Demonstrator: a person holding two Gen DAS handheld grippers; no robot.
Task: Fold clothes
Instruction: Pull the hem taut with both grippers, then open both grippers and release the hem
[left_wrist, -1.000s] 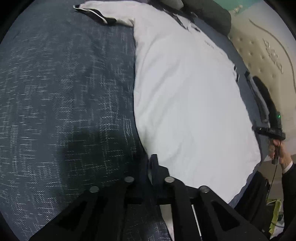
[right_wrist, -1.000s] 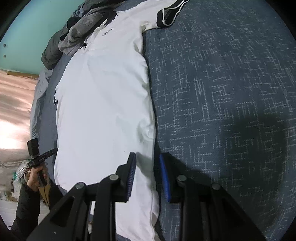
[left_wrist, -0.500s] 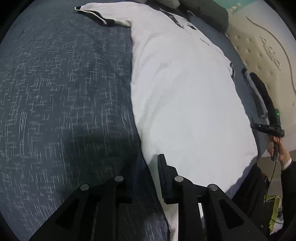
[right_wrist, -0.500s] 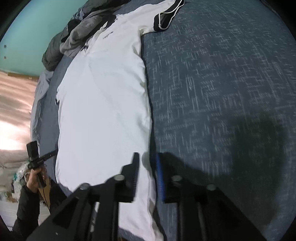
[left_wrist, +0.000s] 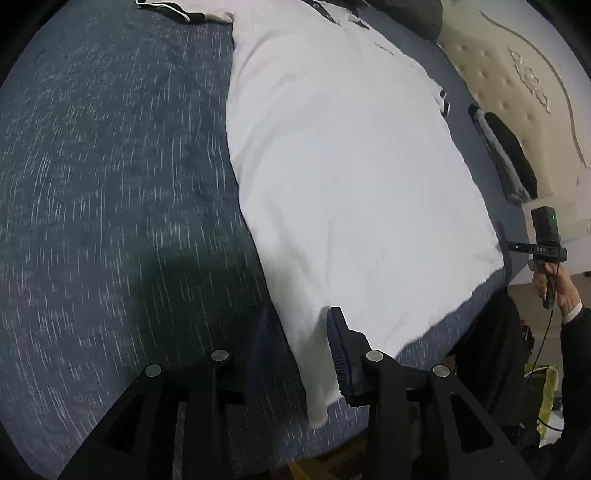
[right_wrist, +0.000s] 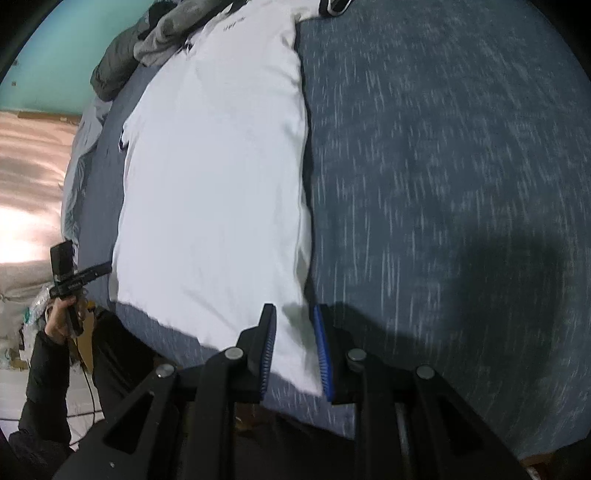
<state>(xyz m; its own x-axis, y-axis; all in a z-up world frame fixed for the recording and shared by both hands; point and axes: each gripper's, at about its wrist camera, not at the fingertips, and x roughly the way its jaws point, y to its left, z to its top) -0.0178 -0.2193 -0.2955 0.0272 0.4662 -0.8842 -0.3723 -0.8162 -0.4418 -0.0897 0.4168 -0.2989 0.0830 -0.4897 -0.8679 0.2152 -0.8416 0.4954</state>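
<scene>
Shirt (left_wrist: 343, 177), one white polo, lies spread flat on the blue bed (left_wrist: 110, 177), collar at the far end, no fold visible in it. Left gripper (left_wrist: 295, 347) and right gripper (right_wrist: 293, 347), two in all, have jaws spread, each straddling a hem corner; folding seemingly remains.

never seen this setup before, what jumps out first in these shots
A white polo shirt lies spread flat down the middle of a dark blue speckled bedspread. The left gripper and right gripper each straddle a bottom hem corner with jaws open. At the bed's head, a grey clothes pile sits by the collar.
</scene>
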